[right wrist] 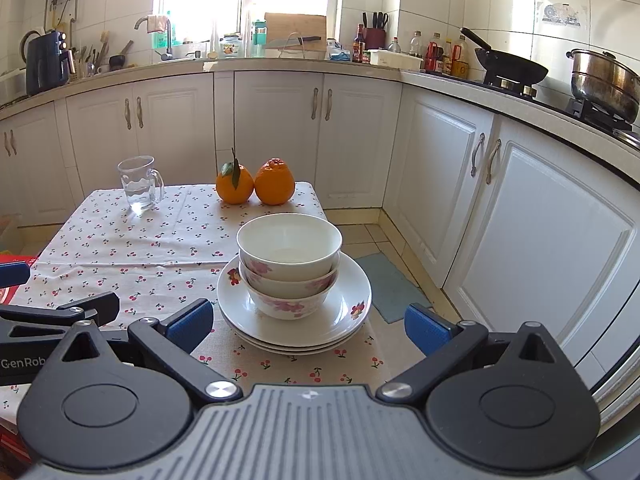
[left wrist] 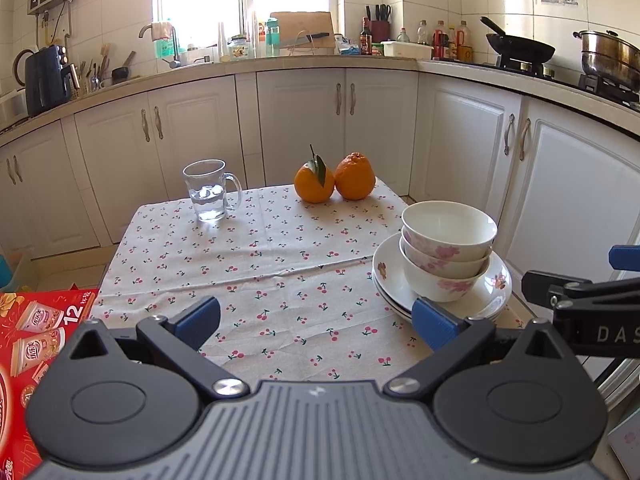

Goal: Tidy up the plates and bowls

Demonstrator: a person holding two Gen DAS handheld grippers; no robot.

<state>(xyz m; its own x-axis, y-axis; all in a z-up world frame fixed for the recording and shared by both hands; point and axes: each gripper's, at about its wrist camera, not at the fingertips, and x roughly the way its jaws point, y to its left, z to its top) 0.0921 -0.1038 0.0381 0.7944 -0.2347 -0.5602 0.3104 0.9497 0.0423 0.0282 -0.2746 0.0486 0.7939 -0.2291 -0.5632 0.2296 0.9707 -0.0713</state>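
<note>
Three bowls [right wrist: 289,264] were nested on stacked plates [right wrist: 294,312] at the worktop [right wrist: 120,248] edge. Both the left tool [left wrist: 316,320] and right tool [right wrist: 306,322] were held wide, empty, near the stack.

Home kitchen: stove [right wrist: 516,82], cabinets [right wrist: 280,128]

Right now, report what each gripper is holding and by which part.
Nothing is held. The left gripper and the right gripper both stand open and empty. The stacked bowls sit untouched on the plates.
</note>
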